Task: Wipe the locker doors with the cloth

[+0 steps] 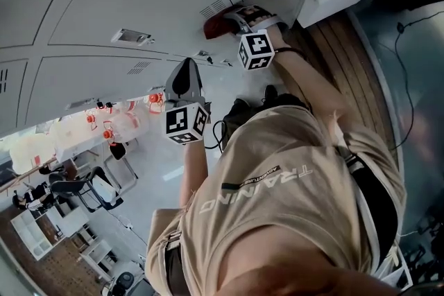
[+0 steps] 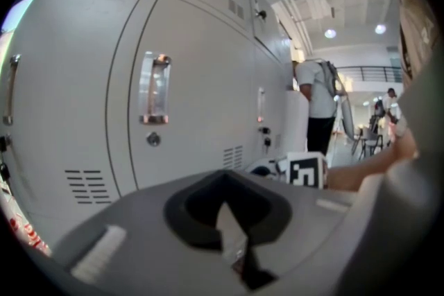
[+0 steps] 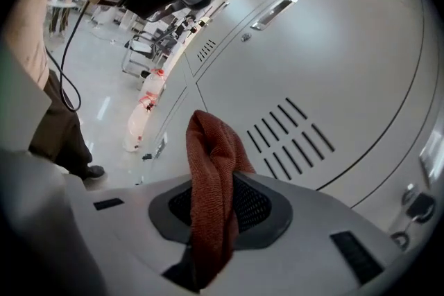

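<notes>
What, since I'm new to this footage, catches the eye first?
The rust-red cloth stands out, pinched in the right gripper before the grey locker doors, near a vent. The left gripper, beside it, is shut and empty.

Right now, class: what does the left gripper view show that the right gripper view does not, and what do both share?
Only left: a door handle, a standing person, the left gripper, tongs shut and empty. Only right: the red cloth clamped in the right gripper, bottles on the floor. Both: grey locker doors with vent slots.
</notes>
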Motion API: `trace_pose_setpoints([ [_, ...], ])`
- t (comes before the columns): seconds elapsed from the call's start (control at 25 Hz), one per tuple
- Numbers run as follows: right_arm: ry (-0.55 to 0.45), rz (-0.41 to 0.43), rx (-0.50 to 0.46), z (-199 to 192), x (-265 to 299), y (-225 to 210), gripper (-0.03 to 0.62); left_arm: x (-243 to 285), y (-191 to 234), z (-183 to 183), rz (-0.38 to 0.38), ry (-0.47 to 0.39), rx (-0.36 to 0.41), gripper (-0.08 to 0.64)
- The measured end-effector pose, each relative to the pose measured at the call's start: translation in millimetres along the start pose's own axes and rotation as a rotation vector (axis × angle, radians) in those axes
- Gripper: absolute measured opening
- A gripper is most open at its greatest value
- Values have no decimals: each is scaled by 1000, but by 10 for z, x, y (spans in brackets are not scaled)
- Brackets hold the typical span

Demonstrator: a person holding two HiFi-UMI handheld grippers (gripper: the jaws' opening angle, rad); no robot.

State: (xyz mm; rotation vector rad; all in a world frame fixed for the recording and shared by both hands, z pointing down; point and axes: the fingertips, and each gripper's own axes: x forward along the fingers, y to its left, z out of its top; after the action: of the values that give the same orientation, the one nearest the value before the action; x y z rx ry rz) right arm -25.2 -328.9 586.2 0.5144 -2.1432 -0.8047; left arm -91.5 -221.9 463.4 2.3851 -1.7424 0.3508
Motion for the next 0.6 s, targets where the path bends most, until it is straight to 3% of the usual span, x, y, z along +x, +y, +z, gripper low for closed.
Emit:
trace_pose_setpoints([
  [0.12,4,79,94,-53,21,149,66,-27,16,21,5,-10,-9,6],
  [0.32,-20,66,245,66,-156,130,66,-115,146,28,15,-26,-17,6],
  [0.52,-185,68,647,438,-553,110,66,-187,245,32,10,-36,-19,6],
  [0.6,-234,59,736,568,-719,93,66,-193,258,102,-4,-48,-13,6],
])
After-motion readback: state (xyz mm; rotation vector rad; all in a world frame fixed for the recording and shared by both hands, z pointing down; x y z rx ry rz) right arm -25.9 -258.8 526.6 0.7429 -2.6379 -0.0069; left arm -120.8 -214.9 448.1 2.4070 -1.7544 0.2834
